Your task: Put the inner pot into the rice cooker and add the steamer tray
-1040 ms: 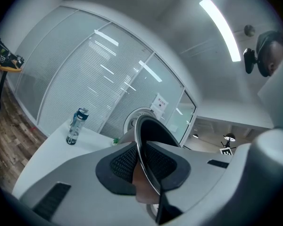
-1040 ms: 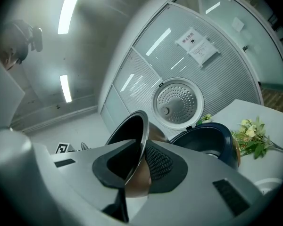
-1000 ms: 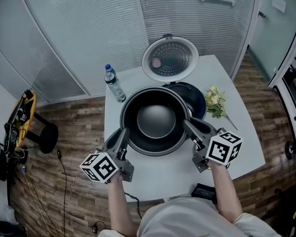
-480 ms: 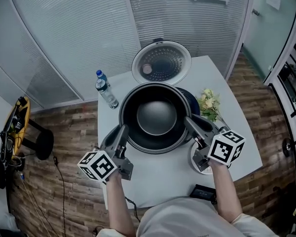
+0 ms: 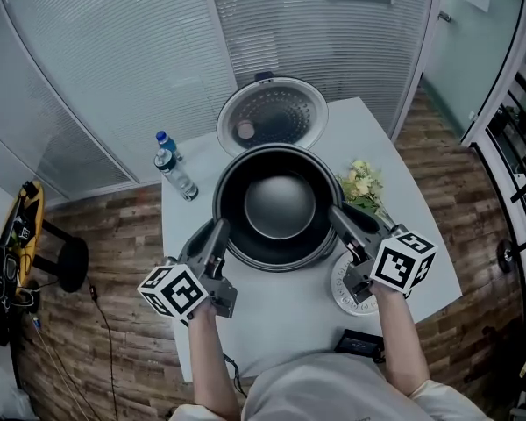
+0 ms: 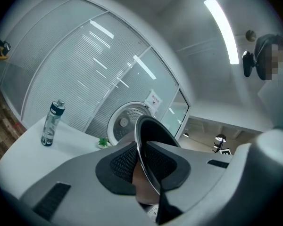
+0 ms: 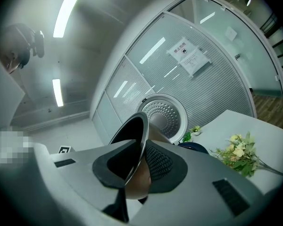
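I hold the dark inner pot [image 5: 279,207] in the air between both grippers, its mouth facing up. My left gripper [image 5: 217,235] is shut on the rim's near-left edge, my right gripper [image 5: 340,222] on its near-right edge. In the left gripper view the thin rim [image 6: 148,154] sits pinched between the pads; the right gripper view shows the same rim [image 7: 134,145]. The rice cooker's open lid [image 5: 272,117] stands just beyond the pot. Its dark blue body [image 7: 193,148] is almost wholly hidden under the pot in the head view. A white perforated steamer tray [image 5: 344,286] lies on the table beneath my right gripper.
The white table [image 5: 272,314] carries a water bottle [image 5: 171,165] at the far left and a small bunch of flowers [image 5: 361,185] at the right. A black device [image 5: 359,345] lies at the near edge. Glass walls with blinds stand behind the table.
Both grippers have carried the pot away from me and over the cooker, so its body is now covered. The steamer tray has come into view under the right gripper.
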A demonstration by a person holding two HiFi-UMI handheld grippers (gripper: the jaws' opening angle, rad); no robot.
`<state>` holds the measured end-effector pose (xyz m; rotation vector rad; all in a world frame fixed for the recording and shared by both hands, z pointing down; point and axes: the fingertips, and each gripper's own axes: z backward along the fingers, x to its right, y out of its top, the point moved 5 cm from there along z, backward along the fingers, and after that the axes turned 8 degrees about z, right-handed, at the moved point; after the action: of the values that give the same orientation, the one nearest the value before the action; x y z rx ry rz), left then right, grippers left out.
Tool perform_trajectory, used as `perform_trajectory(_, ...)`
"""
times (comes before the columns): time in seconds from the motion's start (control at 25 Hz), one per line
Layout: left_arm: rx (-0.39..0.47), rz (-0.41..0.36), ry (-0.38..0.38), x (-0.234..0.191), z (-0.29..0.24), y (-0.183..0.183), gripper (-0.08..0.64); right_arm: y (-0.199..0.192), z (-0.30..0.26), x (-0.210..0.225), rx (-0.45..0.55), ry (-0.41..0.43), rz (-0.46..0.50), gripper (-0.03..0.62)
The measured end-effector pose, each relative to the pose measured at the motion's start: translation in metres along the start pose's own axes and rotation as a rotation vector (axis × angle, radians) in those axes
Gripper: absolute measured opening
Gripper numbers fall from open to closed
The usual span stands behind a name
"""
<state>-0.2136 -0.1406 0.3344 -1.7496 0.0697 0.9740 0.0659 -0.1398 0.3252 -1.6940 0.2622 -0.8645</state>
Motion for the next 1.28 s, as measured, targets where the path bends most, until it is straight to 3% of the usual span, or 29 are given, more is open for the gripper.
perform_trajectory(1.28,-0.137,0.096,0.014,-0.049,-0.077,-0.027,0.060,-0.030,-0.027,0.072,-0.090,-0.104,-0.169,0.067)
